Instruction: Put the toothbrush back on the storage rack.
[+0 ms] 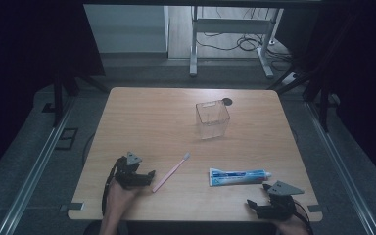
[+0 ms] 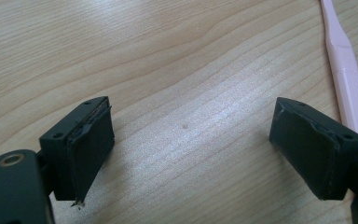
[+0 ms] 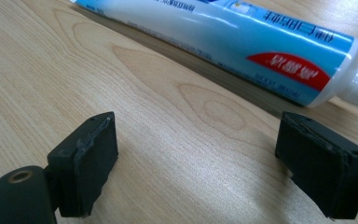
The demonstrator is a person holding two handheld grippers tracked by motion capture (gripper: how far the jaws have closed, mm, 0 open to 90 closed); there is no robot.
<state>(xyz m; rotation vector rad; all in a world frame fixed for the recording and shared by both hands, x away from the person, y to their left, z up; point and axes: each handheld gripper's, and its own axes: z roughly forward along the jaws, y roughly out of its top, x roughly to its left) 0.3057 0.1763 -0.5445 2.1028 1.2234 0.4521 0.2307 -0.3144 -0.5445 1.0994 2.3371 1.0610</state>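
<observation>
While both hands rest at the near edge of the table (image 1: 142,112), each one carries a hand-held gripper, so there are two of them in total. The left hand-held gripper (image 1: 147,177) has its jaws spread wide, and between them I see just bare wood; the pads press on nothing. In the left gripper view (image 2: 191,149) the toothbrush (image 2: 347,79) lies just outside the right jaw, very near it, but I cannot tell if it touches, because the jaw covers the lower end of the handle. From the high view the pink toothbrush (image 1: 171,171) lies slanted, with its bristle head pointing away from the person, just beside this hand-held gripper.

The right hand-held gripper (image 1: 259,196) is also wide open and holds nothing. In the right gripper view (image 3: 196,172) its jaws stand over bare wood, and the toothpaste (image 3: 223,42) lies across the table just beyond them, its white cap close to the right jaw but apart from it. In the high view the toothpaste (image 1: 239,176) lies flat near the front right part of the table, with the cap to the right.

Counting the things: one toothbrush, one toothpaste tube, and one clear cup (image 1: 212,119) which stands upright farther back, well apart from both hands. A small dark round spot (image 1: 227,102) sits behind the cup; what it is I cannot tell.
</observation>
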